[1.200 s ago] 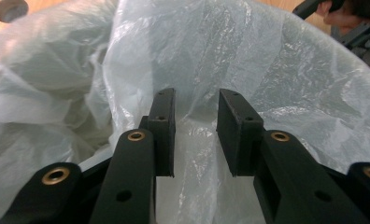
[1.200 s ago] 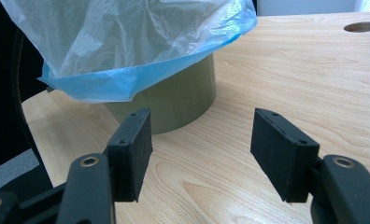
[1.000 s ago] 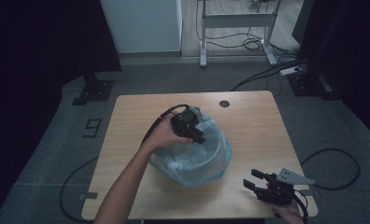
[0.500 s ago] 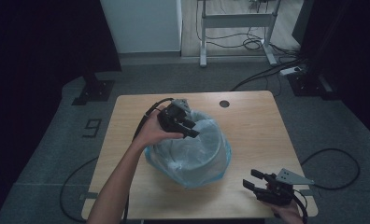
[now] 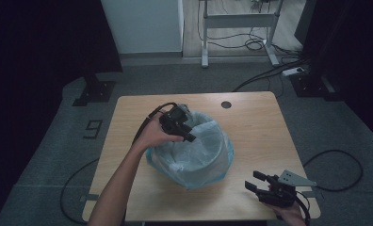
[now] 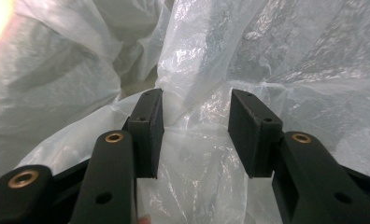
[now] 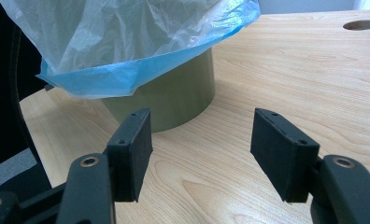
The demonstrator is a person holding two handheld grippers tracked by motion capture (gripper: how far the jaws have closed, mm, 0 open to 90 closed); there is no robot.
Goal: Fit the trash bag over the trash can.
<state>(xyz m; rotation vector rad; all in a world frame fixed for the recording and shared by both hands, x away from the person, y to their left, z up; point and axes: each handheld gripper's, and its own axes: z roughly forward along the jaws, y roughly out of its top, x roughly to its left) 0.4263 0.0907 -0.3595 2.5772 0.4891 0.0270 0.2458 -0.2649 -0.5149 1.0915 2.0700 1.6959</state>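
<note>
High view shows a bin [image 5: 194, 181] standing near the middle of the table [image 5: 255, 122], lined with a clear plastic bag [image 5: 208, 141] whose blue-edged rim is folded down over the outside. The left claw [image 5: 187, 134] hangs over the upper-left part of the bag's mouth, held by a hand [image 5: 154, 136] that comes in from the bottom left of the frame. In the left gripper view the jaws stand apart with a raised fold of the bag [image 6: 192, 93] between them, so nothing is clamped yet. The right claw [image 5: 255, 184] sits at the lower right of the high view, close to the table's near edge and well apart from the bin, and the right gripper view shows its jaws open on nothing, looking across bare wood toward the olive-green bin [image 7: 174, 98] in the upper left of that frame. The main risk, as I judge it, is the thin film: if the left claw closes on too small a fold, it could slip free, and if it closes hard and pulls sideways, the plastic could stretch or tear. A second risk is the bin itself. Nothing steadies it, since the right claw is far off, so a tug on the bag might tip the bin or drag it across the table, and the folded rim could pull off on the far side. Reaching deeper could also bunch the film and hide the jaws from the camera.
</note>
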